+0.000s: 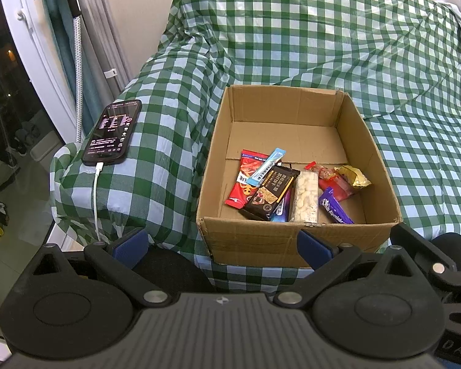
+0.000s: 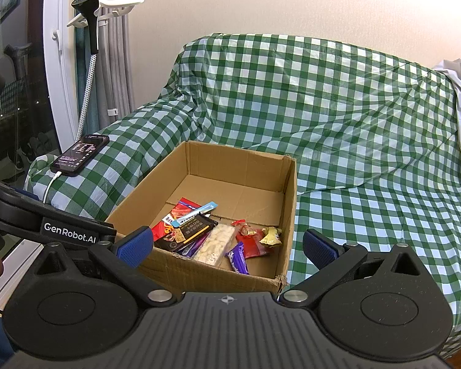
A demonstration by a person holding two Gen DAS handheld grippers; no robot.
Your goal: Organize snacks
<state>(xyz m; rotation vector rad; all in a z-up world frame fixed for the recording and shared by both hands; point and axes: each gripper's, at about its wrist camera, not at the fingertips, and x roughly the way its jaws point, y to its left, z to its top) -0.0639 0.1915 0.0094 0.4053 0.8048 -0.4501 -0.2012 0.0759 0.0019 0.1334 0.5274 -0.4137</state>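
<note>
Centre frame: snacks heaped in box, none outside; sorting seemingly done. Left gripper, right gripper wide open, empty.

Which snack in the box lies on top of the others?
The thin light-blue stick packet, resting diagonally across the red packet and the black bar in the cardboard box. The other snacks lie under or beside it.

A home living room: a sofa under green checked cloth fills the middle, curtains and a dark glass door at left, a charging phone on the sofa arm.
</note>
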